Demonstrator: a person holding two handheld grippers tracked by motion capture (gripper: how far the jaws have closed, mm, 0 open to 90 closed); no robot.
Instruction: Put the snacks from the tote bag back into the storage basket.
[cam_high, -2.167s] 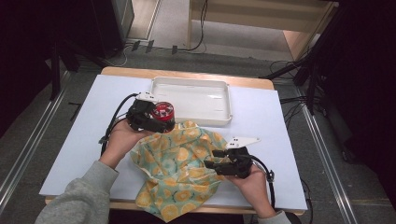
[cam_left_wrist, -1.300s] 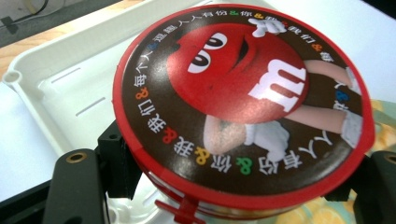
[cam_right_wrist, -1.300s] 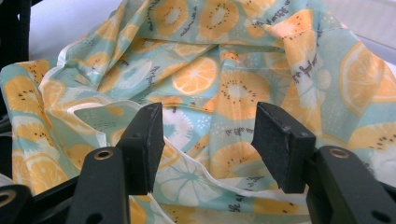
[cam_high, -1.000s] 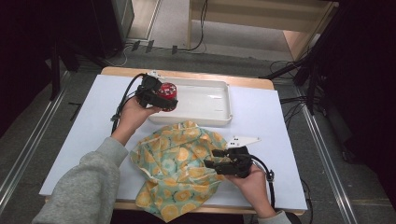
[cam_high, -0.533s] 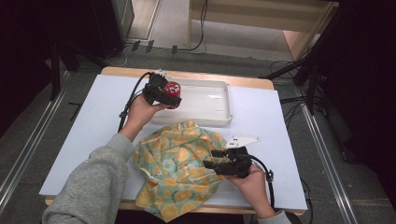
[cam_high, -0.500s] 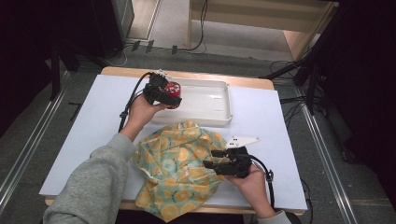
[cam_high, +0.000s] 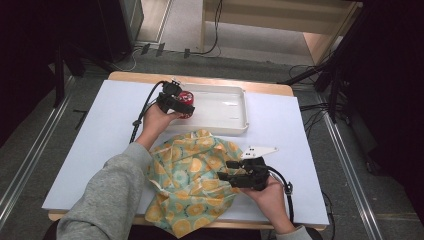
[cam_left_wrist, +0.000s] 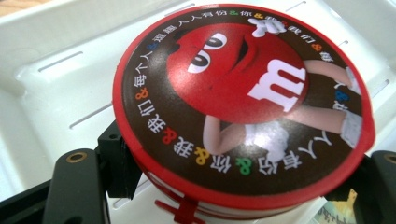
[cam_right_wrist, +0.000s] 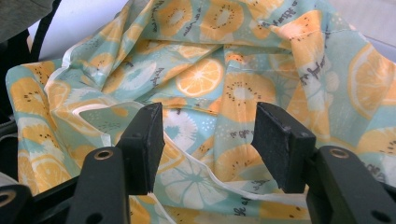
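A round red tin (cam_high: 186, 98) with a cartoon candy figure on its lid (cam_left_wrist: 243, 102) is clamped between the jaws of my left gripper (cam_high: 179, 104). It hangs just above the left end of the white tray (cam_high: 225, 107). In the left gripper view the gripper (cam_left_wrist: 243, 191) is shut on the tin's rim, with the tray floor (cam_left_wrist: 56, 84) close underneath. My right gripper (cam_high: 226, 170) rests at the right side of a crumpled fruit-print cloth (cam_high: 192, 175). Its jaws stand open (cam_right_wrist: 210, 140) over a fold of that cloth (cam_right_wrist: 201, 74).
The tray sits at the back middle of the white table (cam_high: 90, 150). A small white three-cornered plate (cam_high: 260, 150) lies beside the right hand. The cloth hangs over the table's front edge. Cables (cam_high: 140, 117) trail from both grippers.
My left gripper has carried the red tin from beside the cloth up and back to the tray's left end. The right gripper has stayed on the cloth.
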